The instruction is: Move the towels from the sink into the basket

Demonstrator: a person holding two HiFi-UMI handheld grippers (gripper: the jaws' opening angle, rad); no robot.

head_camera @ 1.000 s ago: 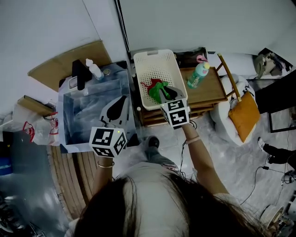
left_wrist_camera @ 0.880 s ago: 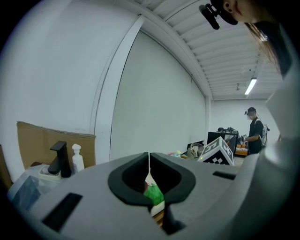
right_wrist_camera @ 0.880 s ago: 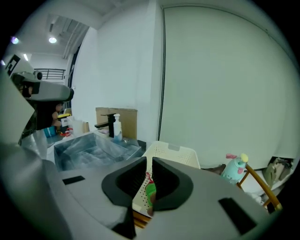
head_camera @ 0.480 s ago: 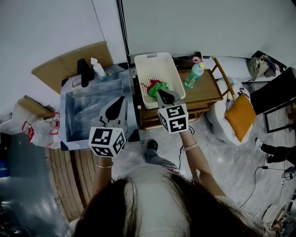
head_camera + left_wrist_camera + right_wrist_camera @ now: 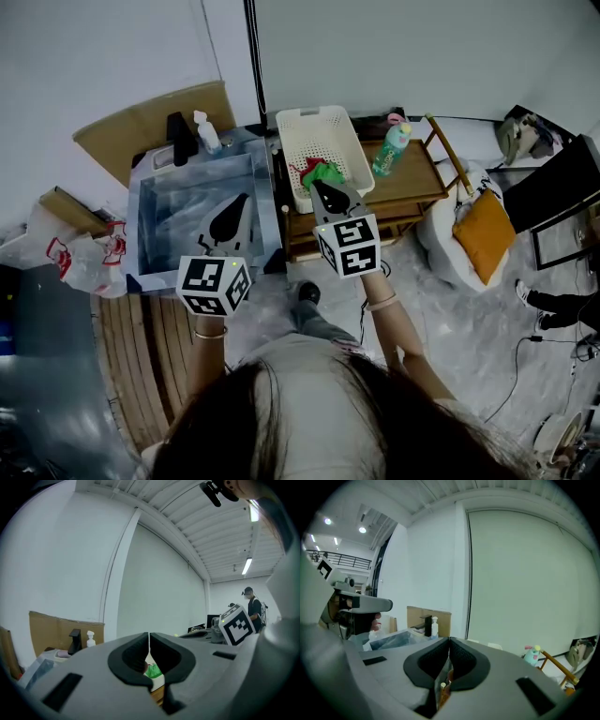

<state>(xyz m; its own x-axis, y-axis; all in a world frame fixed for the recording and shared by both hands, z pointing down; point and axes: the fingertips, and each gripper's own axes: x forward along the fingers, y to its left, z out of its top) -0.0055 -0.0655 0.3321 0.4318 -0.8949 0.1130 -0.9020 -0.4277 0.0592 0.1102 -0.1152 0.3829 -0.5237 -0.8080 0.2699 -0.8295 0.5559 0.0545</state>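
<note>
A green towel (image 5: 325,172) and a red one (image 5: 302,171) lie bunched in the near end of the white perforated basket (image 5: 314,114), which stands on a low wooden table (image 5: 422,183). My right gripper (image 5: 317,187) (image 5: 449,639) hovers just on my side of them, shut and empty. To its left, my left gripper (image 5: 243,198) (image 5: 149,634) hangs over the clear blue sink tub (image 5: 141,234), jaws together with nothing between them. Through its jaws the left gripper view shows a bit of the green towel (image 5: 153,671).
A green bottle (image 5: 389,150) stands on the table beside the basket. A black faucet (image 5: 178,138) and a white soap dispenser (image 5: 208,131) sit at the sink's far rim. An orange cushion (image 5: 483,234) lies right, a plastic bag (image 5: 89,258) left.
The right gripper has let go of the green towel, drawn back out of the basket towards me and closed. The left gripper has drifted over the sink.
</note>
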